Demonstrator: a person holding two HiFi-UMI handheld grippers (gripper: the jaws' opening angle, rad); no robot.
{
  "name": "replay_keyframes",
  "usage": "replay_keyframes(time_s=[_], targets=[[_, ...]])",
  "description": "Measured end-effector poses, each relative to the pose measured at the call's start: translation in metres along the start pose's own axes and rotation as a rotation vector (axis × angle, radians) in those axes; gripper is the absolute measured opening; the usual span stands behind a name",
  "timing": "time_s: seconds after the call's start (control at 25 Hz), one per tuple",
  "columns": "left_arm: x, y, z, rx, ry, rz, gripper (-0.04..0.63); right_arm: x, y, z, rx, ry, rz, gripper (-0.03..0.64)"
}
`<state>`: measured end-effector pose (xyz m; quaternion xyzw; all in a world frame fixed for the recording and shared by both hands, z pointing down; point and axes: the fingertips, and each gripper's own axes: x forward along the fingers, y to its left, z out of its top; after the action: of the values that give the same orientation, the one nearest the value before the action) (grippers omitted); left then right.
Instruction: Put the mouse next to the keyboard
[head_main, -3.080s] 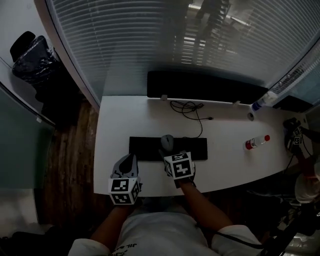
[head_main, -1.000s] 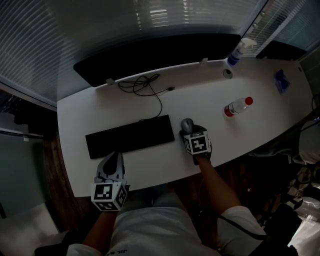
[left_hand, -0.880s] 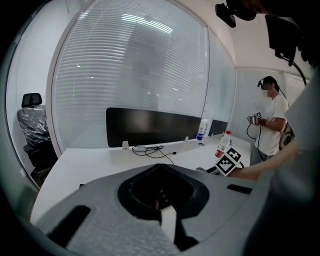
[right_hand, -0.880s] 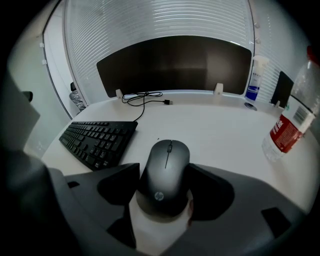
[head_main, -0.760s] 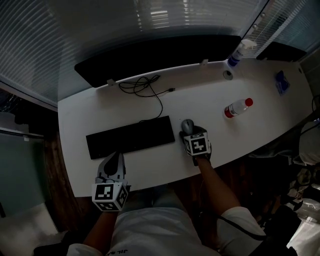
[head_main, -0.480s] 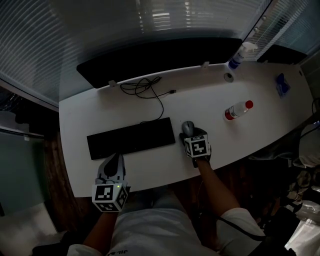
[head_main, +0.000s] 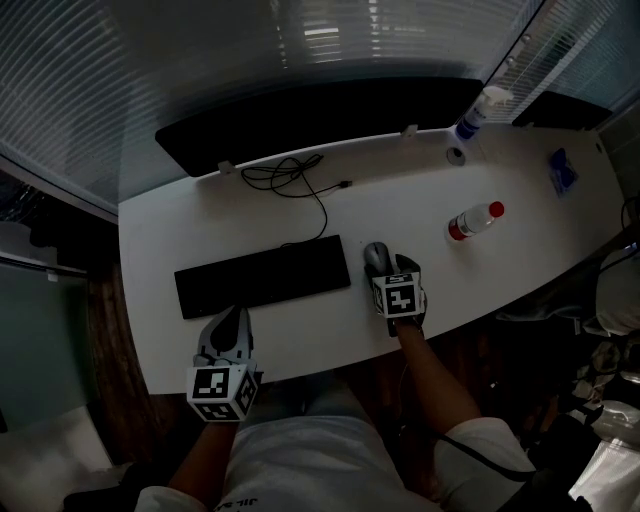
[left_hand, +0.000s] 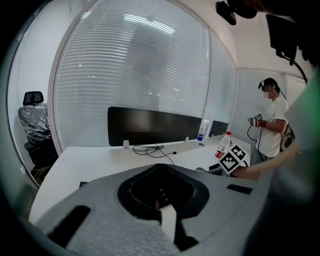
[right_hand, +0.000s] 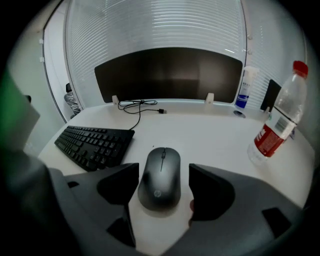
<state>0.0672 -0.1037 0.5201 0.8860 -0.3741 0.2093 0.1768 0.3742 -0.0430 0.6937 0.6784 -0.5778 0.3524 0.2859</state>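
The mouse (head_main: 375, 256) lies on the white table (head_main: 420, 195) just right of the keyboard (head_main: 263, 276), close to its right end but not touching. The right gripper (head_main: 383, 270) straddles the mouse from the near side, jaws wide, with a sliver of table showing on either side. The left gripper (head_main: 228, 325) sits at the near-left edge, jaws together, holding nothing. A red-capped bottle (head_main: 474, 221) stands farther right.

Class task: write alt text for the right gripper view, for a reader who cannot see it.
The right gripper is open, with a dark mouse between its jaws. The mouse lies on the white desk, just right of a black keyboard. A red-capped bottle stands at right, and a dark monitor runs along the back.
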Motion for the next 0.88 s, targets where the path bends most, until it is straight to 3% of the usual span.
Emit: replay_keyframes(time_s=[0.16, 0.32, 0.44, 0.72, 0.88], targets=[[0.0, -0.001, 0.005, -0.013, -0.015, -0.008, 0.005, -0.028, -0.001, 0.004, 0.046, -0.047, -0.032, 0.293], [-0.006, -0.003, 0.011, -0.017, -0.043, -0.019, 0.005, -0.071, 0.021, 0.022, 0.087, -0.138, -0.025, 0.114], [-0.015, 0.0, 0.009, -0.016, -0.041, -0.019, 0.005, -0.108, 0.067, 0.043, 0.068, -0.208, 0.045, 0.017], [-0.052, -0.002, -0.015, -0.042, 0.003, -0.05, 0.005, -0.168, 0.207, 0.068, -0.006, -0.284, 0.259, 0.006], [-0.07, 0.01, -0.015, -0.064, -0.022, -0.031, 0.005, -0.176, 0.257, 0.064, -0.003, -0.3, 0.331, 0.006]])
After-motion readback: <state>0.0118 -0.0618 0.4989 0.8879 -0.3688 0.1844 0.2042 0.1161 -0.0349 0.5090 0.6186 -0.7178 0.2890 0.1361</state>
